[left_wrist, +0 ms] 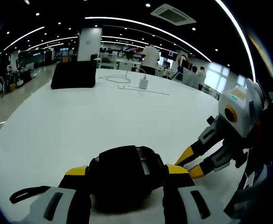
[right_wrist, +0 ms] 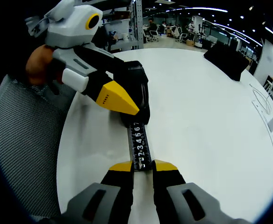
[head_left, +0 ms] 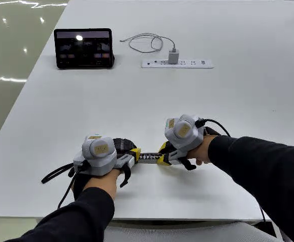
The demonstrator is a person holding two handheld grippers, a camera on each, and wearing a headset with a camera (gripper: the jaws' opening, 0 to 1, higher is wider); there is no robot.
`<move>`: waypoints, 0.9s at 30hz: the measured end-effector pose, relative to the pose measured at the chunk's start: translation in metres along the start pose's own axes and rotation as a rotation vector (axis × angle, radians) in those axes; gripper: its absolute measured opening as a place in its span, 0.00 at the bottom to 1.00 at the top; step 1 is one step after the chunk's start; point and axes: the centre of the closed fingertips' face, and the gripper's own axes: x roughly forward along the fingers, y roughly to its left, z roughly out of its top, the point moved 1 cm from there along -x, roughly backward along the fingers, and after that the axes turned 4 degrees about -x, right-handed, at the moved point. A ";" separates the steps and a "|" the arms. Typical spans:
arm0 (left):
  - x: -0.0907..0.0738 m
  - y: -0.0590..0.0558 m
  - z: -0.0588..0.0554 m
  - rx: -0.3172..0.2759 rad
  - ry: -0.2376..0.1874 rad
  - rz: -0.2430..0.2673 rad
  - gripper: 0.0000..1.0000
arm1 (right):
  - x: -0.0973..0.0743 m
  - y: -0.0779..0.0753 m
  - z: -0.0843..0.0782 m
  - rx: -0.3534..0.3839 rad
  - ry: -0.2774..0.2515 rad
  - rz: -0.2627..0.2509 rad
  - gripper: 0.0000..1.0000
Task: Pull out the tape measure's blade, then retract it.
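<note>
While left tool (left_wrist: 126,170) clamps tape measure case (left_wrist: 127,179), right tool (right_wrist: 143,165) pinches short drawn-out blade (right_wrist: 137,142)

Left tool (head_left: 131,154) low, jaws spread wide, clamped on tape measure (head_left: 123,146) body. Right tool (head_left: 162,155) facing it, tips close together, pinching blade (head_left: 149,157) end. Left hand (head_left: 104,181) and right hand (head_left: 203,150) wrapped round tool grips. Dark-sleeved left forearm (head_left: 81,217) and right forearm (head_left: 263,166) angled inward toward each other.

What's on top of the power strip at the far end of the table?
A white charger is plugged into the power strip, with its white cable looped on the table behind it. The socket beneath the charger is covered.
</note>
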 end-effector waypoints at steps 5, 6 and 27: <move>0.000 0.000 0.000 -0.003 0.000 -0.001 0.58 | 0.001 0.000 0.001 0.018 -0.029 0.004 0.11; 0.000 0.000 0.000 -0.006 0.001 -0.002 0.58 | 0.001 0.002 0.002 0.017 -0.032 0.002 0.11; -0.001 0.000 0.000 -0.004 0.004 -0.005 0.58 | 0.008 0.004 0.012 0.008 -0.067 -0.004 0.10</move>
